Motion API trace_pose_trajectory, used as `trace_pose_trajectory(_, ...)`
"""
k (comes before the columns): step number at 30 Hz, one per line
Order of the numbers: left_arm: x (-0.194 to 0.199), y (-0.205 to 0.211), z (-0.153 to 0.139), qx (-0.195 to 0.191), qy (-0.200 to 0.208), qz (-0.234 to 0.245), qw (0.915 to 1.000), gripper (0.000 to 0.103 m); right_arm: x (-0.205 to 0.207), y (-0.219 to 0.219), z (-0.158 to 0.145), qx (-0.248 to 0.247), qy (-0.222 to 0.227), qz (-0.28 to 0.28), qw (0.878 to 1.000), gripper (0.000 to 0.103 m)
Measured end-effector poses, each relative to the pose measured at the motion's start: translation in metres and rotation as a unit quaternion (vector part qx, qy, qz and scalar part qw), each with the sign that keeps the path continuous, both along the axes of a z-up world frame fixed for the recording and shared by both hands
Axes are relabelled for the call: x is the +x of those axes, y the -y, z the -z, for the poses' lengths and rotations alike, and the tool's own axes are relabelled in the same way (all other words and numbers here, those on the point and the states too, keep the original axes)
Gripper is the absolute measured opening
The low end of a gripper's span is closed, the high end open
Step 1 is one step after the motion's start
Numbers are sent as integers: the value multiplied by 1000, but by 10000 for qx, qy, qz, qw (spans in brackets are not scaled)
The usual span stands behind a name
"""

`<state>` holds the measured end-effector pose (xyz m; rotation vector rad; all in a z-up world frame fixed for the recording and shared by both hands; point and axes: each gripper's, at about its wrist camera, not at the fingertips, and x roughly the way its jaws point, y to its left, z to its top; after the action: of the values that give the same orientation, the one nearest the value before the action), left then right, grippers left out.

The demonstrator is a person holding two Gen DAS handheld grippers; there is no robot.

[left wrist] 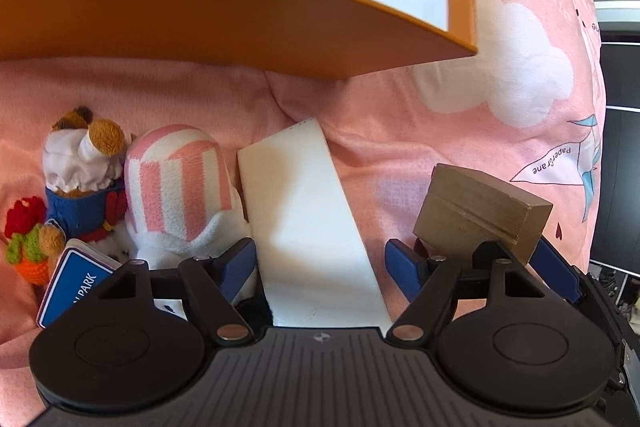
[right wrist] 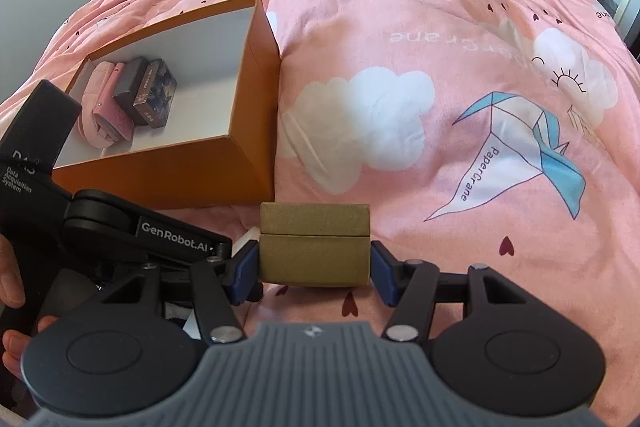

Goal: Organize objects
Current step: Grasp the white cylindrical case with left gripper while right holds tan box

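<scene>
My left gripper point(left wrist: 320, 263) stands wide open around a white oblong box point(left wrist: 308, 211) that lies on the pink duvet; a gap shows on each side between pad and box. Right of it is a gold box point(left wrist: 476, 207), tilted. In the right wrist view the same gold box point(right wrist: 314, 247) sits between the blue pads of my right gripper point(right wrist: 314, 267), which is shut on it. An open orange box point(right wrist: 248, 131) with a white inside stands to the upper left and holds a pink pouch point(right wrist: 106, 107) and two dark small boxes point(right wrist: 154, 93).
Left of the white box are a pink-striped plush point(left wrist: 180, 187), a bear plush in blue point(left wrist: 80, 179), a small crocheted toy point(left wrist: 28, 239) and a blue card point(left wrist: 76, 291). The orange box's wall point(left wrist: 200, 15) rises just beyond. A hand point(right wrist: 10, 267) holds the left gripper's handle.
</scene>
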<state>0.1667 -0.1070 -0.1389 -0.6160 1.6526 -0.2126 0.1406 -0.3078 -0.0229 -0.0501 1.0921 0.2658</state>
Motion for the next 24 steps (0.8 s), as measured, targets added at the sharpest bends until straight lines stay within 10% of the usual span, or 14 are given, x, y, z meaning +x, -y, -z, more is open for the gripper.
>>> trace_pose_trajectory(18,-6,-7,8,-190,-22,67,9998,69,3,-7,2,-91,-23,-56,9999,60)
trace_pose_trajectory(20,-9,-8,0,-155,185,97,9997,47,2,-7,1,-105,-11,-65,9999,60)
trace_pose_trajectory(24,-8,-15,-15,-134,523,180,9984,39,0,-10,-4,-94,47,-92,9999,60)
